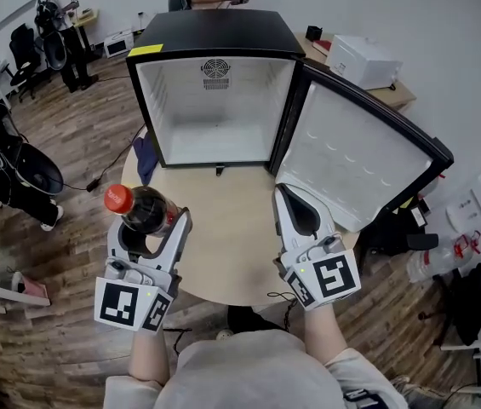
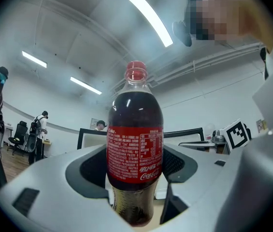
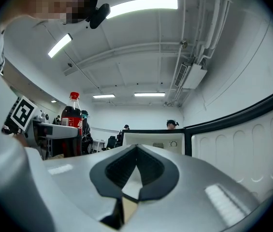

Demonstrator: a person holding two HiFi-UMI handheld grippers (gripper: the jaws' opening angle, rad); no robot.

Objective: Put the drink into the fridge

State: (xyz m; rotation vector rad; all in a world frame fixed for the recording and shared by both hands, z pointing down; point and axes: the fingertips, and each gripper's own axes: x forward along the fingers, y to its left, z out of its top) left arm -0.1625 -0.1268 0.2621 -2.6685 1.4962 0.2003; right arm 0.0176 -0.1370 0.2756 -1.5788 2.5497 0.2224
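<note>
1. Head view: this looks like the carrying step. The left hand-held gripper (image 1: 157,224) holds the drink (image 1: 140,209) upright, short of the open fridge (image 1: 214,109). Next, it needs moving forward into the cavity.
2. Left gripper view: the jaws clamp the drink (image 2: 135,153) at its label.
3. Right gripper view: the right hand-held gripper (image 3: 135,178) is closed and empty.

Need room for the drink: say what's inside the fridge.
Inside the fridge: bare white walls and floor, plus a fan grille on the back wall. No items show; the black top hides its ceiling.

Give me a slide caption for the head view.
Left gripper holds a cola bottle before the open mini fridge; right gripper shut.
</note>
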